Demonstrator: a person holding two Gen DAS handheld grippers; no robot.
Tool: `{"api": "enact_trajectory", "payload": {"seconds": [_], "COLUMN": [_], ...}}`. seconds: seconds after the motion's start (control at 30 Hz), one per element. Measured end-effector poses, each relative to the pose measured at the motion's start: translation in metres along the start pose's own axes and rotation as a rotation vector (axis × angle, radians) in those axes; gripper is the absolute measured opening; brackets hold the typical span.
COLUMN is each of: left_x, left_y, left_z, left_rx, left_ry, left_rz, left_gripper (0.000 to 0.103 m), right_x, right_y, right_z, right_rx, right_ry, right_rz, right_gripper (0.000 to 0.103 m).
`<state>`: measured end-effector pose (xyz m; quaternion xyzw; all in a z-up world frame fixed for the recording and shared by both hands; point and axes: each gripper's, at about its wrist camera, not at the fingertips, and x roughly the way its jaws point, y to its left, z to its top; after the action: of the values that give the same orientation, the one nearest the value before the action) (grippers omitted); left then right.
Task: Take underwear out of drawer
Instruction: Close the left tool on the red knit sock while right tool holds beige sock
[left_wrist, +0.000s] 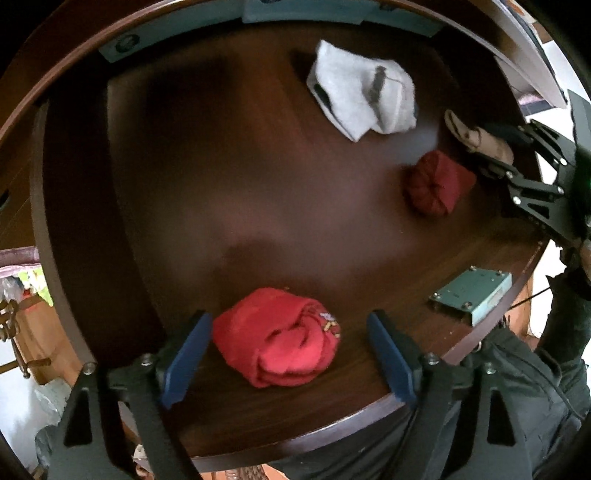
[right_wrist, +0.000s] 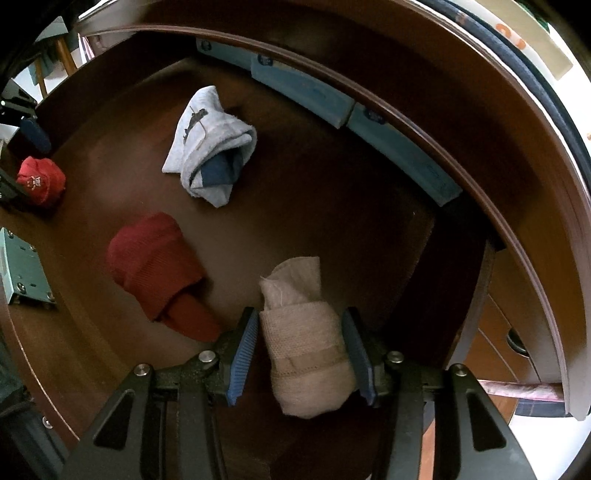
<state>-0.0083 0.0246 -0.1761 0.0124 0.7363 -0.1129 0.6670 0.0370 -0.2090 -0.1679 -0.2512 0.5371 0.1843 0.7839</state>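
Several rolled pieces of underwear lie in a dark wooden drawer (left_wrist: 295, 439). My left gripper (left_wrist: 290, 354) points straight down with its blue pads (left_wrist: 188, 354) on either side of a bright red roll (left_wrist: 280, 336). A gap shows on the roll's right side, so this gripper is open. My right gripper (right_wrist: 301, 354) is shut on a beige roll (right_wrist: 306, 354), which sticks out ahead of the pads. The left wrist view shows that roll (left_wrist: 476, 136) in the right gripper (left_wrist: 484, 155) at the drawer's right side. A dark red roll (right_wrist: 155, 258) and a pale grey roll (right_wrist: 210, 147) rest on the drawer floor.
Teal boxes (right_wrist: 306, 92) line the drawer's back wall. A teal metal bracket (left_wrist: 472, 291) is fixed inside the front wall. A person's dark sleeve (left_wrist: 524, 387) is below the drawer front. The bright red roll (right_wrist: 40, 181) sits at the far left in the right wrist view.
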Motion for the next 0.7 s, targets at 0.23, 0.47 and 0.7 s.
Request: {"api": "enact_trajectory", "payload": {"seconds": [0.23,0.47,0.7], "left_x": [0.001,0.015,0.009], "left_y": [-0.006,0.006,0.006], "left_z": [-0.002,-0.004,-0.021], "left_rx": [0.013,-0.032,-0.001], "left_ry": [0.007,0.016,-0.085], "left_rz": [-0.008,-0.039,-0.063], "left_gripper": [0.052,0.054,0.036], "right_x": [-0.002,-0.005,-0.015], "right_y": [-0.003,0.001,-0.004], "right_z": [0.000,0.002,0.000], "right_rx": [0.000,0.001,0.027], "right_ry": [-0.001,0.000,-0.052], "right_rz": [0.001,-0.003,0.030], "right_gripper": [0.051,0.051,0.028]}}
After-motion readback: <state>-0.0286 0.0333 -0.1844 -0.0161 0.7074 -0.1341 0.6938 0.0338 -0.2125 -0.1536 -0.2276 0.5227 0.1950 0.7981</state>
